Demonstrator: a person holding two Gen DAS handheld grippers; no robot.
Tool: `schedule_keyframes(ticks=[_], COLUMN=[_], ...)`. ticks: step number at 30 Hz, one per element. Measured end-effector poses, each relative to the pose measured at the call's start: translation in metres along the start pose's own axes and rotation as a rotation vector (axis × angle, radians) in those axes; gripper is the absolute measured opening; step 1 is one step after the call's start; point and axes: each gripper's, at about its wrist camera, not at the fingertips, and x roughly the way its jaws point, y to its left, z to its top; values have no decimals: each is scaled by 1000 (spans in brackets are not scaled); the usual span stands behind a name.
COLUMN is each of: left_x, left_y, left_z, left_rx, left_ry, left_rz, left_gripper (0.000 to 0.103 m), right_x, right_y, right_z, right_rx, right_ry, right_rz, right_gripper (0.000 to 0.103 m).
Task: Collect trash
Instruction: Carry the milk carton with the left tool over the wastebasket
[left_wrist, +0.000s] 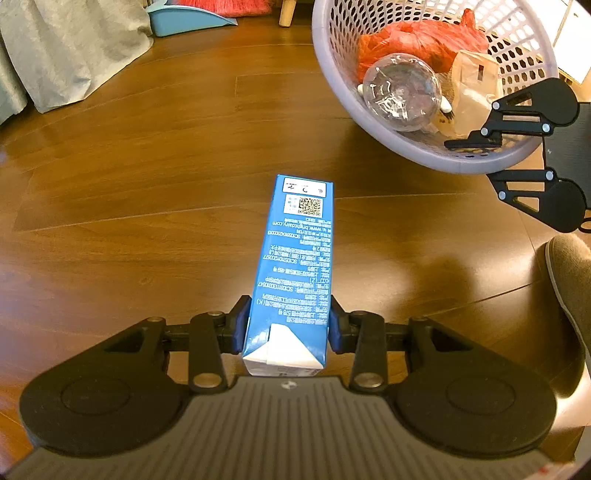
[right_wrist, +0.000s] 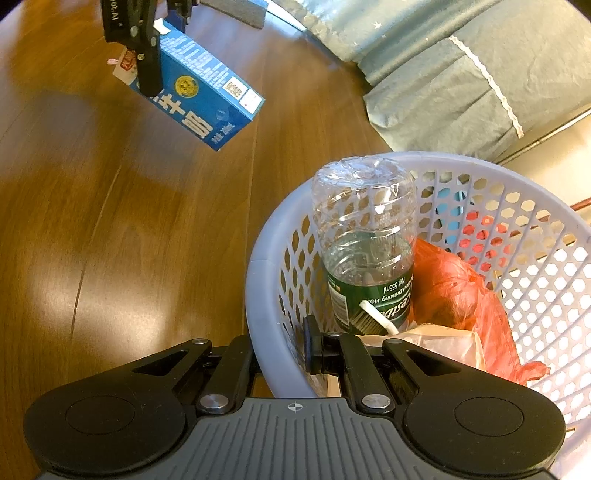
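One blue milk carton (left_wrist: 291, 273) was clamped between the two fingers of the left gripper (left_wrist: 290, 325), held clear above the wooden floor (left_wrist: 129, 177) and apart from the basket; its side carried one QR code and the address "www.brightdairy.com". The right gripper (right_wrist: 280, 349) was closed on the rim of the single lavender basket (right_wrist: 258, 280), one finger outside the wall and one inside. In the basket lay one clear bottle (right_wrist: 365, 240) with a green label reading "Net 555ml" and "Drinking Water", one red plastic bag (right_wrist: 458, 291), one pale translucent bag (left_wrist: 476, 88) and one small brush (right_wrist: 369, 315)
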Motion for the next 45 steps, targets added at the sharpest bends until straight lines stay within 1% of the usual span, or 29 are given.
schedule_keyframes(ticks=[6, 7, 13, 23, 31, 36, 38, 42, 45], left_x=[-4, -5, -17, -60, -99, -130, -142, -166, -182], left_y=[0, 0, -1, 1, -4, -5, -4, 0, 3], left_z=[1, 1, -2, -12, -18, -29, -33, -44, -50], left_rx=[-6, -9, -19, -73, -103, -107, -110, -126, -144], left_ry=[-7, -27, -34, -47, -67, -76, -76, -80, -81], left_rz=[10, 19, 22, 45, 65, 95, 111, 130, 135], left_gripper=[35, 35, 35, 35, 35, 33, 33, 33, 33], right_x=[-5, -6, -13, -33, -58, -73, -81, -97, -106], right_y=[3, 3, 8, 17, 34, 40, 44, 49, 46], right_z=[3, 3, 8, 31, 57, 74, 81, 91, 94], right_rx=[-5, -6, -20, -29, -82, -91, -119, -165, -172], right_ry=[-22, -29, -63, -150, -237, -272, -297, -342, -363], right_rz=[13, 16, 40, 124, 237, 316, 347, 428, 494], right_gripper=[4, 4, 4, 3, 2, 1, 0, 0, 0])
